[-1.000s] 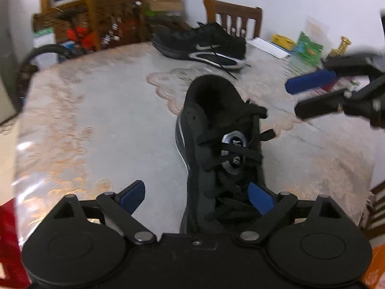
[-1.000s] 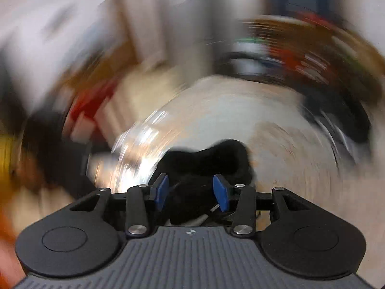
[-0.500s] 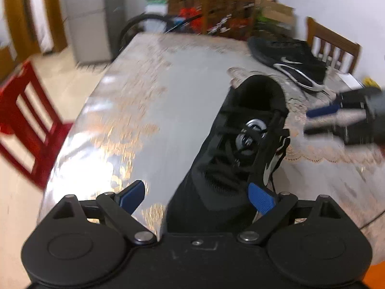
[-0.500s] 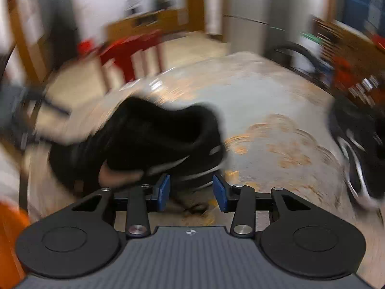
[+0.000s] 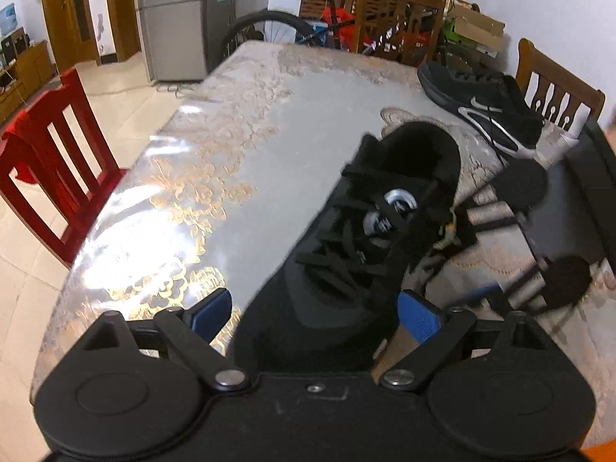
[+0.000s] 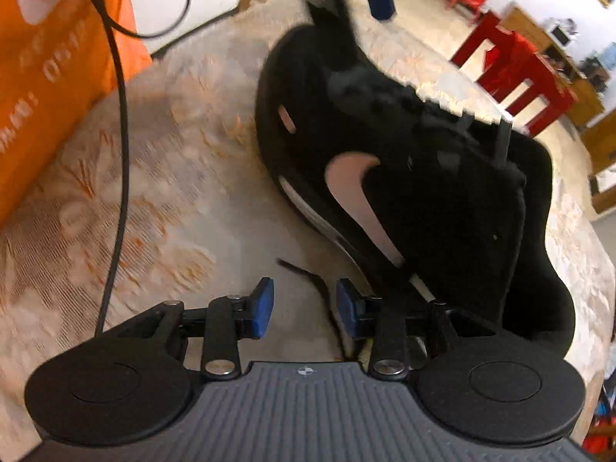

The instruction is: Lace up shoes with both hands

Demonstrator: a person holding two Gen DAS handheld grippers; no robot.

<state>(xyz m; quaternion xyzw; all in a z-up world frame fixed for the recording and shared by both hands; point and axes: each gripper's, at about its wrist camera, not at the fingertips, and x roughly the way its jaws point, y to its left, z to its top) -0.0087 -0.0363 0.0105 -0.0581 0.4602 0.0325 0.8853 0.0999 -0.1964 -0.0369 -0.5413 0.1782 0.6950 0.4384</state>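
We hold our left gripper [image 5: 313, 313] with its blue pads spread wide around the toe of the black lace-up trainer [image 5: 369, 238], which stands on the glossy floral-patterned table [image 5: 200, 177], heel toward the far side. Half a second ago our right gripper [image 6: 304, 308] hung out to the right; it now sits low beside the shoe's near flank, fingers somewhat apart, a loose black lace end [image 6: 308, 273] lying between them but not pinched. The laces cross the upper loosely. A matching black trainer [image 5: 481, 104] rests far right. We judge a grasp on that lace imminent.
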